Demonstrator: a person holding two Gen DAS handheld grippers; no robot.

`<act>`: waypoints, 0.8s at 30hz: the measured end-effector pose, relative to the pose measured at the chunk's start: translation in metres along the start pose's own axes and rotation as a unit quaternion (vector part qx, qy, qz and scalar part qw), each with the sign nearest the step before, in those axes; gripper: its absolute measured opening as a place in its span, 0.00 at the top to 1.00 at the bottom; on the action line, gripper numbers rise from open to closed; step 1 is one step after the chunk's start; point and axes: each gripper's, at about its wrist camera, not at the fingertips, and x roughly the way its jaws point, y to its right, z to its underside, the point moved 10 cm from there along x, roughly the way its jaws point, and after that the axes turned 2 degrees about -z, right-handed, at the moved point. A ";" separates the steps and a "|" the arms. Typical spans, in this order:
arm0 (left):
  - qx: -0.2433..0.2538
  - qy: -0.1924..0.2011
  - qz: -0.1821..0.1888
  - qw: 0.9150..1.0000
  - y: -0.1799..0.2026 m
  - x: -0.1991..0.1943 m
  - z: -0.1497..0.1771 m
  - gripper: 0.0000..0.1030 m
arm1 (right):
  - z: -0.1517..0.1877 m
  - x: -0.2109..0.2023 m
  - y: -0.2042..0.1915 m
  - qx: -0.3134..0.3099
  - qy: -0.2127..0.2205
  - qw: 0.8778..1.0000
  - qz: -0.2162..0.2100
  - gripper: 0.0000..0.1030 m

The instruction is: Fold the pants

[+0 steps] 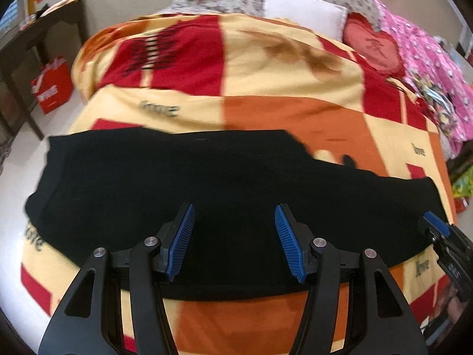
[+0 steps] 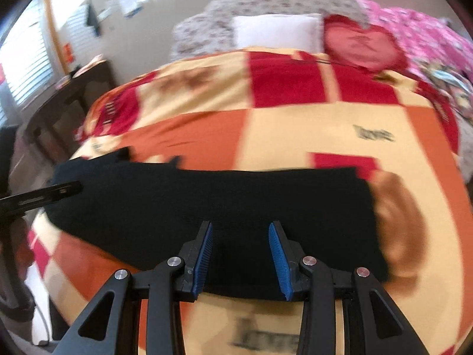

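Note:
Black pants lie flat in a long band across the near part of a bed, on a blanket of red, orange and yellow squares. My left gripper hangs over the middle of the pants, open, with nothing between its blue pads. At the right edge of that view, a blue finger of the right gripper shows over the pants' right end. In the right wrist view the pants stretch from left to right, and my right gripper stands open above their near edge, with only cloth behind the gap.
A white pillow, a red heart cushion and pink bedding lie at the far end of the bed. Left of the bed stand a dark table and a red bag on a pale floor.

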 end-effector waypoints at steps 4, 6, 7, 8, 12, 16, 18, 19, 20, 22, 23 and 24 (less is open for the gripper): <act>0.049 -0.019 0.044 0.998 0.051 0.006 0.001 0.45 | 0.004 -0.016 0.050 0.047 0.013 0.999 0.023 0.64; 0.080 -0.030 0.064 0.994 0.082 0.011 0.003 0.45 | 0.006 -0.028 0.068 0.071 0.025 0.997 0.023 0.63; 0.098 -0.033 0.070 0.992 0.097 0.012 0.004 0.45 | 0.008 -0.033 0.076 0.077 0.026 0.996 0.036 0.59; 0.123 -0.036 0.075 0.989 0.115 0.015 0.006 0.45 | 0.010 -0.037 0.085 0.081 0.026 0.995 0.052 0.59; 0.183 -0.027 0.094 0.978 0.172 0.020 0.000 0.45 | 0.015 -0.045 0.097 0.127 0.044 0.991 0.001 0.56; 0.234 -0.033 0.126 0.964 0.221 0.031 -0.008 0.45 | 0.023 -0.037 0.094 0.132 0.031 0.991 -0.015 0.55; 0.250 -0.043 0.144 0.957 0.241 0.037 -0.011 0.45 | 0.023 -0.034 0.090 0.136 0.033 0.989 -0.038 0.54; 0.258 -0.047 0.152 0.953 0.250 0.039 -0.012 0.45 | 0.024 -0.035 0.089 0.137 0.036 0.989 -0.048 0.54; 0.268 -0.050 0.159 0.949 0.260 0.042 -0.012 0.45 | 0.024 -0.034 0.087 0.137 0.036 0.988 -0.055 0.53; 0.283 -0.061 0.166 0.943 0.276 0.051 -0.013 0.45 | 0.025 -0.031 0.081 0.134 0.035 0.988 -0.071 0.52; 0.290 -0.070 0.175 0.938 0.286 0.056 -0.012 0.45 | 0.024 -0.031 0.080 0.130 0.038 0.988 -0.074 0.51; 0.294 -0.078 0.186 0.934 0.292 0.058 -0.011 0.45 | 0.025 -0.031 0.078 0.129 0.039 0.988 -0.078 0.50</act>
